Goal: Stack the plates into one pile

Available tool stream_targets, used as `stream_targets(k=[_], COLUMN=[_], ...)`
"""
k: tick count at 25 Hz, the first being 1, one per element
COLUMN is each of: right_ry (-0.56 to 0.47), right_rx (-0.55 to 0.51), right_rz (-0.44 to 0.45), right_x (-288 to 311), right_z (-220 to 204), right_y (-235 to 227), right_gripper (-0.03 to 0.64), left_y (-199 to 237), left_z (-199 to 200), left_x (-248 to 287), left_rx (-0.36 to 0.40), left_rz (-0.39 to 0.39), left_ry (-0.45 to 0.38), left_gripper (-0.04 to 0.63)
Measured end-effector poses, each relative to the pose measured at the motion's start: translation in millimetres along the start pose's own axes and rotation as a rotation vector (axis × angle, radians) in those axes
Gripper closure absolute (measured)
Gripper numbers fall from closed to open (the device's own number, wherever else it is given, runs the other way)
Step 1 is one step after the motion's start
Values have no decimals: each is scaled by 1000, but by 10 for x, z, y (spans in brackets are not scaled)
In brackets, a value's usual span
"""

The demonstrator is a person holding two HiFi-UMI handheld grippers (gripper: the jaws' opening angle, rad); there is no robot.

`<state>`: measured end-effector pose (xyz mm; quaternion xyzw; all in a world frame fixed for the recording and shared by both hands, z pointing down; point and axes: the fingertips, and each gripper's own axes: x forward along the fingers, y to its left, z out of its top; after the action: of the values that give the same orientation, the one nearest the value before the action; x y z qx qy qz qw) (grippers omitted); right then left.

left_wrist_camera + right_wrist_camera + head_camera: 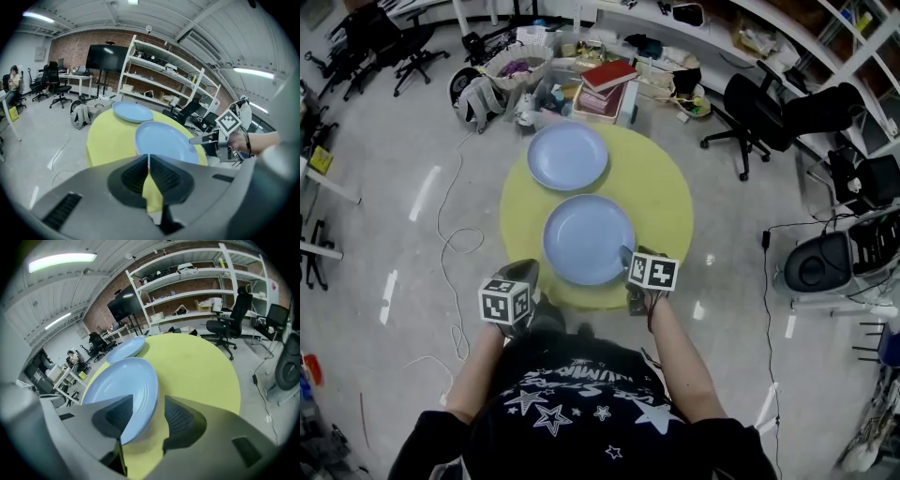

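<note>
Behind the round yellow table [670,202] it's a crowd: a stack of red books [607,77], a pale basket [521,64] holding a tangle of coloured bits too small to tell, a grey backpack [478,98] slumped on the floor, and a black office chair [752,111] off to the right. A white cable [448,246] loops over the glossy grey floor [384,178]. White shelving [154,70] runs along a brick wall [75,47].

On the table lie two pale blue round plates, just beside each other and not yet stacked: the far plate [567,156] toward the back and the near plate [589,239] toward the front.

The right gripper [628,255] is at the near plate's right rim, with its jaws wide apart and the rim between them. The left gripper [525,272] hangs by the table's front left edge, jaws pressed together with nothing in them.
</note>
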<state>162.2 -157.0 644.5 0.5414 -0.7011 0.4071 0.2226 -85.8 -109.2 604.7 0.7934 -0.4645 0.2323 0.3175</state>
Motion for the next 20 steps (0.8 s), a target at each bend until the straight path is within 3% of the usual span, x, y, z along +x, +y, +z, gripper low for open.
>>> stream_targets(k=[12,20], right_ry=[-182,-258], right_rx=[125,80], right_rz=[-33,-97], right_x=[-49,228], right_z=[727,1269], right_y=[-254,-82], right_gripper=[428,583], left_y=[335,748], left_z=[442,685], left_x=[242,426], left_rx=[10,-10], left_rz=[-37,-51], left_ry=[-13,-29], left_gripper=[571,571])
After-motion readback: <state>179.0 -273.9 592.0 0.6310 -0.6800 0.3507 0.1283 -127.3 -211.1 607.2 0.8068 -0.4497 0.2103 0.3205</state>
